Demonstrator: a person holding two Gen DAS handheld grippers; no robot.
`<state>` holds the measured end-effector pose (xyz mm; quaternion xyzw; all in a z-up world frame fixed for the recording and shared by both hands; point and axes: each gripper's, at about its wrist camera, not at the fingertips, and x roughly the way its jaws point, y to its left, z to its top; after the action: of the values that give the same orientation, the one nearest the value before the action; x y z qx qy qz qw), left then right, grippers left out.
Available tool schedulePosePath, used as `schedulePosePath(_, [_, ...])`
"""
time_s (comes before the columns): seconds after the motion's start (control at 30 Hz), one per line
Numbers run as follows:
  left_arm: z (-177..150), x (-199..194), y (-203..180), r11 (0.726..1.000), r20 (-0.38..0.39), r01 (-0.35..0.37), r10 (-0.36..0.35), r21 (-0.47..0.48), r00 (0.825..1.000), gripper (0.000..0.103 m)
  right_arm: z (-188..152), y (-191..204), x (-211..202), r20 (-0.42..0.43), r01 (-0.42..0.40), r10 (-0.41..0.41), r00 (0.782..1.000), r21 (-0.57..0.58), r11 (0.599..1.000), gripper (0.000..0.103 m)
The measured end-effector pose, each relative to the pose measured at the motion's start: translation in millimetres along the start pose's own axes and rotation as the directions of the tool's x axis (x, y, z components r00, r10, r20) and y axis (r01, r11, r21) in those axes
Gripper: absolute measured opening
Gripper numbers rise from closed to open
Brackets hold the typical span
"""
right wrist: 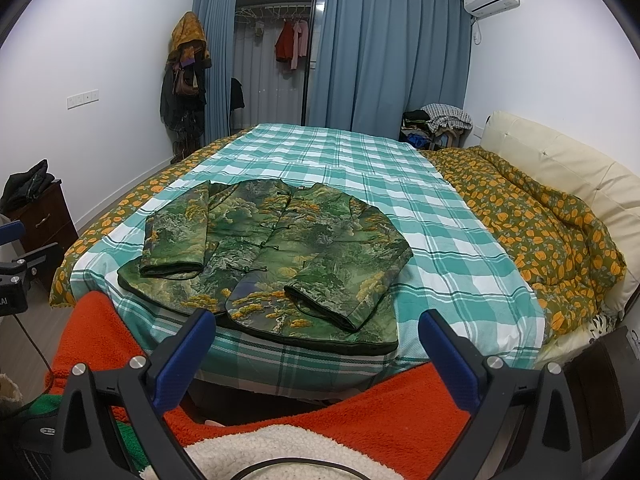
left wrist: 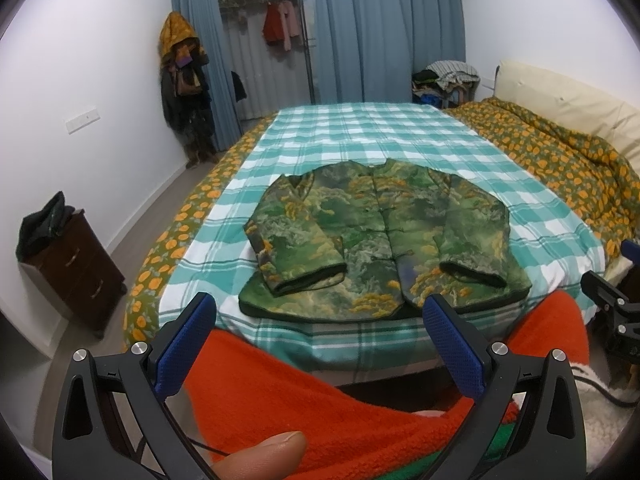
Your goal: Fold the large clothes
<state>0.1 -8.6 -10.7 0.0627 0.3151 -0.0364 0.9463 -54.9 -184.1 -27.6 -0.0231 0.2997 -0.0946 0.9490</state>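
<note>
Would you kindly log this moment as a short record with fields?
garment: green landscape-print padded jacket, flat, front up, buttoned
sleeves: both folded in over the front
surface: teal-and-white checked sheet on the bed
beside it: orange-flowered quilt, bunched toward the headboard
left gripper: open, short of the jacket
right gripper: open, short of the jacket

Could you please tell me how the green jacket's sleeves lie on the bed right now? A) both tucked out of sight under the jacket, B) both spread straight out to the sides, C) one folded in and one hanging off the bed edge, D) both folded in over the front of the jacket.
D: on the jacket, both cuffs rest on top of the buttoned front near the hem, one on each side of the button line.
</note>
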Motion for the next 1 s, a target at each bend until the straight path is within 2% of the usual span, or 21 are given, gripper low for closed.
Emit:
schedulePosePath(0.13, [6.9,0.5,5.0,1.0,0.022,-0.009,0.009,-0.002,1.0,0.103,0.3,-0.4,0.2,0.01,0.003,-0.003,1.0,-0.004,1.0,0.103])
schedulePosePath(0.43, [39.4,9.1,19.5,1.0,0.095,-0.017,0.019,-0.026,0.995,0.103,22.0,-18.5,-3.7,0.089,0.057,-0.057,0.994,0.002,0.998,0.103])
schedulePosePath(0.6, [53.6,25.6,19.9,0.998,0.116,0.049,-0.043,-0.043,0.992,0.103,35.4,-28.4,4.7,0.168,0.058,-0.055,0.984,-0.011,0.998,0.103])
schedulePosePath(0.77, [73.0,59.2,4.5,0.996,0.082,0.084,-0.081,-0.024,0.993,0.103,53.4,-40.3,29.1,0.244,0.082,-0.07,0.967,-0.041,0.996,0.103])
schedulePosePath(0.9, [94.9,86.6,-13.7,0.992,0.038,0.13,-0.13,0.0,0.991,0.103,63.2,-47.5,49.3,0.299,0.049,-0.018,0.954,-0.096,0.994,0.103])
schedulePosePath(1.0, [111.6,91.8,-24.7,0.989,0.042,0.144,-0.145,0.03,0.988,0.103,60.1,-51.1,74.7,0.253,-0.044,0.079,0.964,-0.142,0.989,0.103])
